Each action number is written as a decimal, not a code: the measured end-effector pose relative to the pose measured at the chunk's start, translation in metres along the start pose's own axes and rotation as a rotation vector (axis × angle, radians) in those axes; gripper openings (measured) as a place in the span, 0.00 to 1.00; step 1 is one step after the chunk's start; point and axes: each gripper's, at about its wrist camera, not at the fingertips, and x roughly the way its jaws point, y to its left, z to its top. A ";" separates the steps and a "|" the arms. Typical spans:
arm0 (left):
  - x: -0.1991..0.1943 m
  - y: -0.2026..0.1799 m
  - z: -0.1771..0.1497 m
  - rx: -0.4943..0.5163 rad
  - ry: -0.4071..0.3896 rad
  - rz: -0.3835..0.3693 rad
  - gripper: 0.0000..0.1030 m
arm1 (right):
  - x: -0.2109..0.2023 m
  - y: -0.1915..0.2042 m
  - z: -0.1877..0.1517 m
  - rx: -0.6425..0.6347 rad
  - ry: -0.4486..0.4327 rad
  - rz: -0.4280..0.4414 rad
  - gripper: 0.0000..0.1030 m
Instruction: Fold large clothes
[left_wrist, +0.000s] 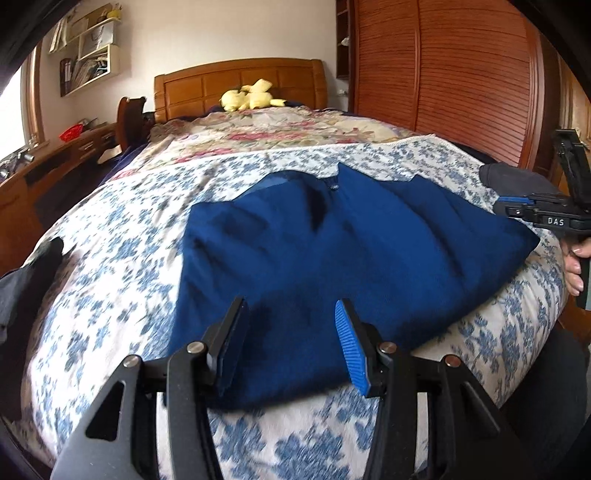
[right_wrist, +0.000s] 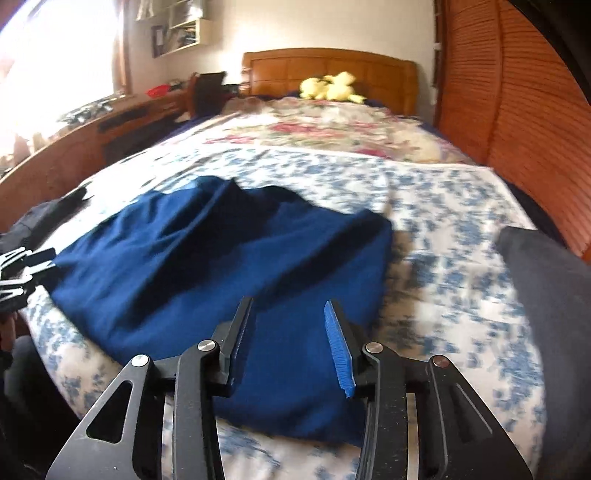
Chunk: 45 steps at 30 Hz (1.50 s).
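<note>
garment (left_wrist: 314, 266) on bed (left_wrist: 110, 258), toy (left_wrist: 251, 98) behind

text: "DAS" | on: right tongs (left_wrist: 556, 220) body | colour: white letters

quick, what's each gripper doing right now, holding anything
Left gripper: open, empty, above the blue garment.
Right gripper: open, empty, over the same garment.
</note>
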 end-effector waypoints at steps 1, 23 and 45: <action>-0.001 0.001 -0.002 0.000 0.005 0.011 0.46 | 0.005 0.005 0.001 -0.009 0.002 0.014 0.38; 0.017 0.055 -0.049 -0.149 0.144 0.102 0.47 | 0.074 0.070 -0.025 -0.189 0.090 0.113 0.49; 0.016 0.059 -0.043 -0.202 0.122 0.045 0.18 | 0.077 0.068 -0.020 -0.190 0.110 0.093 0.55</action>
